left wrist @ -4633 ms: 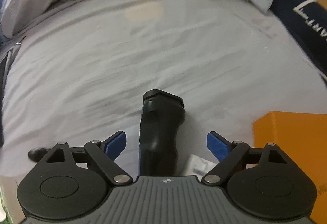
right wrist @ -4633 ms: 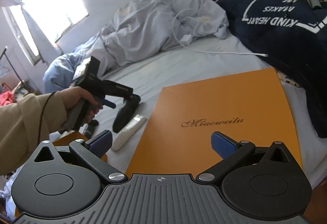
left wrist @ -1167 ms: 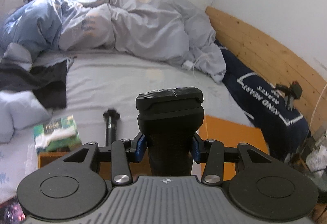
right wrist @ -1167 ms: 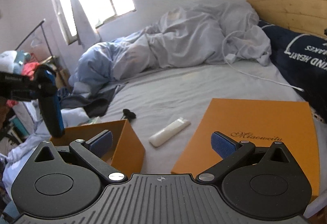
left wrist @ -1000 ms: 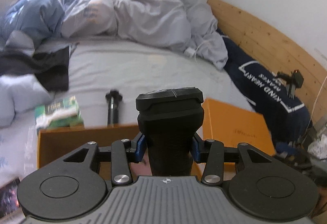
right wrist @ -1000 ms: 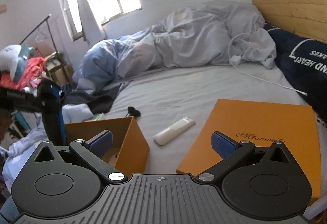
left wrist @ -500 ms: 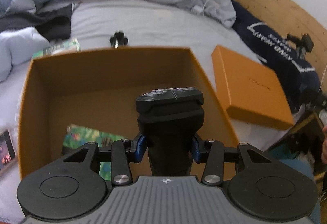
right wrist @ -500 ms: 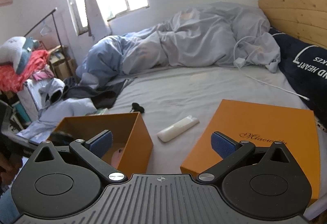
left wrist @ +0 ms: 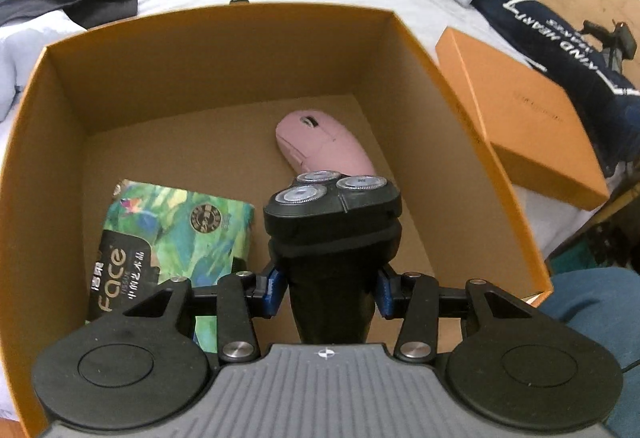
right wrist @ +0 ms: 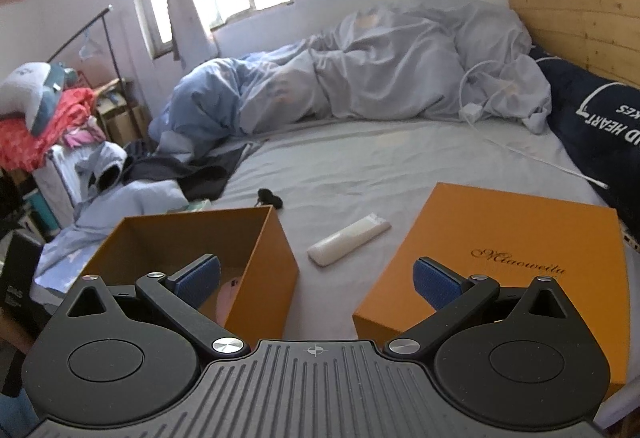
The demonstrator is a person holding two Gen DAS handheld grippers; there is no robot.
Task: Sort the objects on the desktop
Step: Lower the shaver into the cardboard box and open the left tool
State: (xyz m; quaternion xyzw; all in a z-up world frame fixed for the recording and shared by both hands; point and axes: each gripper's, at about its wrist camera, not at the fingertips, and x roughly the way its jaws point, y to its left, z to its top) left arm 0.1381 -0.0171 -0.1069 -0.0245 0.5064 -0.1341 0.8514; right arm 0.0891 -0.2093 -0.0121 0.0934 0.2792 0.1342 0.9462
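Observation:
My left gripper (left wrist: 327,290) is shut on a black electric shaver (left wrist: 333,214), whose three round heads point into the open orange box (left wrist: 224,50). Inside the box lie a pink computer mouse (left wrist: 324,150) and a green tissue pack (left wrist: 168,234). The shaver hangs above the box floor, just in front of the mouse. In the right wrist view my right gripper (right wrist: 316,278) stands open and holds nothing. It hovers over the bed between the orange box (right wrist: 264,262) and the flat orange lid (right wrist: 508,254). A white tube (right wrist: 349,238) lies on the sheet ahead of it.
A small black object (right wrist: 270,197) rests on the sheet behind the box. Crumpled grey and blue bedding (right wrist: 360,78) fills the back of the bed. A navy blanket (right wrist: 600,126) and white charger cable (right wrist: 520,146) lie at the right, clothes piles (right wrist: 52,110) at the left.
My left gripper has carried the shaver lower into the orange box and tipped it down, so its three heads and the pink mouse now show. The right gripper has barely shifted.

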